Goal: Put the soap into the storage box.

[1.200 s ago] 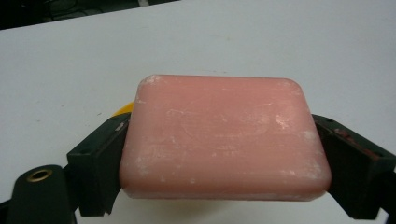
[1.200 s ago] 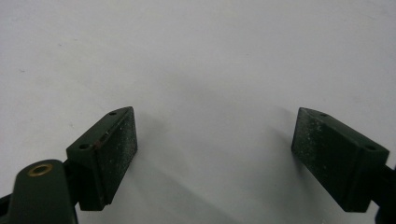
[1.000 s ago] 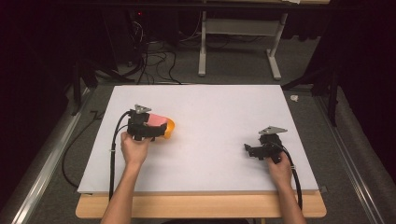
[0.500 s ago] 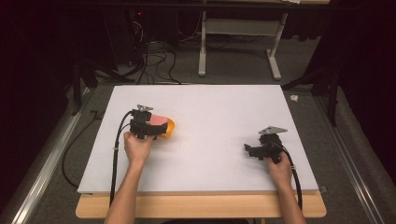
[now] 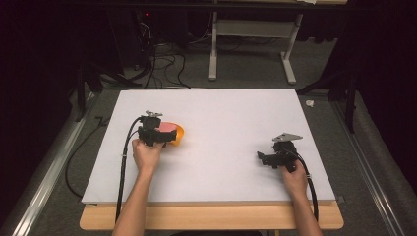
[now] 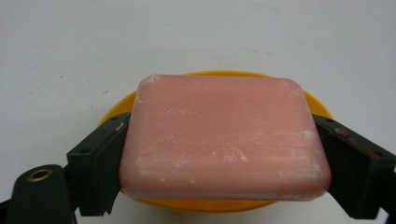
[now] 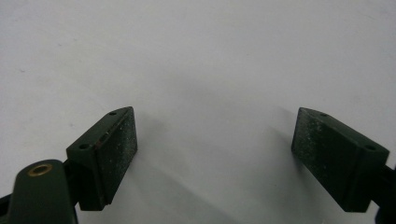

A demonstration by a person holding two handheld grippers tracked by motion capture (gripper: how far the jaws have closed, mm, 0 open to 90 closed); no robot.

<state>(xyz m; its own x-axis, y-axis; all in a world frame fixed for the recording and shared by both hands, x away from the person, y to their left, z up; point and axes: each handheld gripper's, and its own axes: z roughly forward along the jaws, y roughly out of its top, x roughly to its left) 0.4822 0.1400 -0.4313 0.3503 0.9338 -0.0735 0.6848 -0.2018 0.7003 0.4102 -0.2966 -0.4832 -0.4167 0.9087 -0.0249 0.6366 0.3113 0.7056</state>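
1. Gripping the pink soap bar (image 6: pixel 224 140), the left gripper (image 6: pixel 224 158) presses its jaws on both short sides; the bar sits over the yellow dish (image 6: pixel 210 77).
2. Right of the dish, the right gripper (image 7: pixel 215 154) rests empty on the white tabletop (image 5: pixel 231 113), jaws spread.
3. Judged progress: grasp made; whether lifting out or setting down remains unclear.

A pink bar of soap (image 6: pixel 224 140) lies flat on top of a small round yellow dish (image 6: pixel 308 100). The soap has round corners and pale white scuffs on its top. The dish pokes out around it. Both sit on the white counter (image 5: pixel 236 132), near its left side, soap (image 5: pixel 166 127) on dish (image 5: pixel 179 132)
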